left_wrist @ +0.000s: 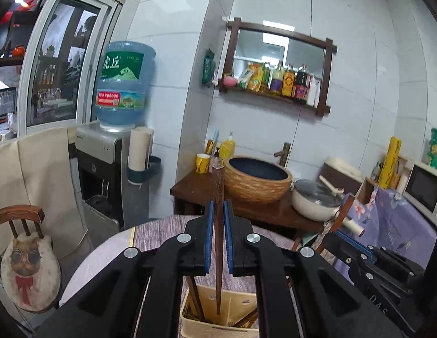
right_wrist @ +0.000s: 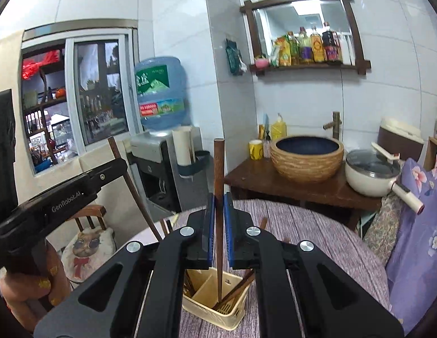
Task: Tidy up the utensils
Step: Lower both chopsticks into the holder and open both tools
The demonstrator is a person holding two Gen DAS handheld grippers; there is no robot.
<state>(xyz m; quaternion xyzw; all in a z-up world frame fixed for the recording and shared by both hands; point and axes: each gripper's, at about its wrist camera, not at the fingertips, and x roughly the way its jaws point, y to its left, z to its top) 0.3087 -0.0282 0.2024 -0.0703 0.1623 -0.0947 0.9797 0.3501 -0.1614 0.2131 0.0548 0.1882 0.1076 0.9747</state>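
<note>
Holding one dark brown wooden chopstick (left_wrist: pixel 218 225) upright in the left gripper (left_wrist: pixel 218 219), clamped on it, tip hanging over the cream plastic utensil caddy (left_wrist: pixel 218 329). Pinching a second dark wooden chopstick (right_wrist: pixel 219 211) in the right gripper (right_wrist: pixel 219 217), likewise vertical, probably for dropping cleanly into a compartment. Sitting beneath, the caddy on the purple-clothed surface (right_wrist: pixel 317 239).

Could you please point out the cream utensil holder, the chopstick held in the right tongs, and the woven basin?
cream utensil holder (right_wrist: pixel 203 308): right wrist view, front wall.
chopstick (right_wrist: pixel 219 169): right wrist view, upper shaft above the right tongs (right_wrist: pixel 219 197).
woven basin (right_wrist: pixel 305 166): right wrist view, woven side.
</note>
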